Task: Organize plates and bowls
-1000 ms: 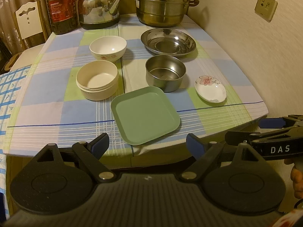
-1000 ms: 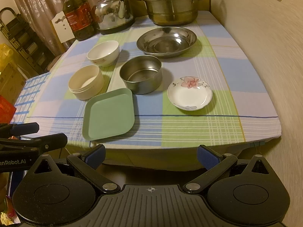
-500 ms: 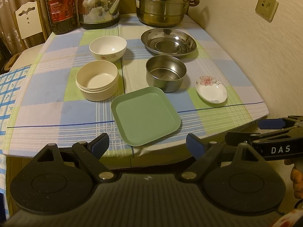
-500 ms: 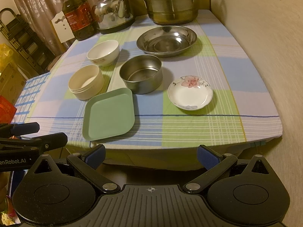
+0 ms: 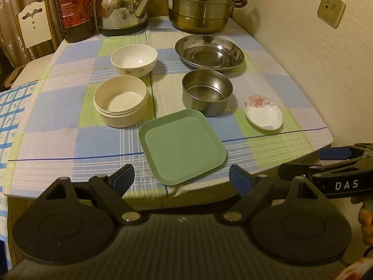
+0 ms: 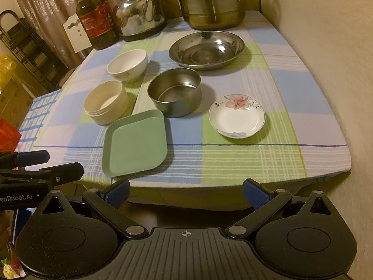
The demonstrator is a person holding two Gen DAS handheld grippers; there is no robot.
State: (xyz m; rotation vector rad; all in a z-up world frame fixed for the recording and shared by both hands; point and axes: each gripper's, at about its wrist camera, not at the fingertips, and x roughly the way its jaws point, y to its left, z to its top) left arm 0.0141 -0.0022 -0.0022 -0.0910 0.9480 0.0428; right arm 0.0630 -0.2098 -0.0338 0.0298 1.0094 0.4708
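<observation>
In the left wrist view, my left tool (image 5: pixel 180 178) is hanging wide and empty before the tabletop (image 5: pixel 46 126); nothing is stacked. In the right wrist view, my right tool (image 6: pixel 186 192) is gaping empty, seemingly facing the flowered saucer (image 6: pixel 236 120).

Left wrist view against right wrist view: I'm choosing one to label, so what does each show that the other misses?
Only the left wrist view shows the wall socket whole and the right tool from the side. Only the right wrist view shows the folded black rack, a yellow bag and the left tool. Both share the green square plate, steel bowl, floral saucer, kettle and steamer pot.
</observation>
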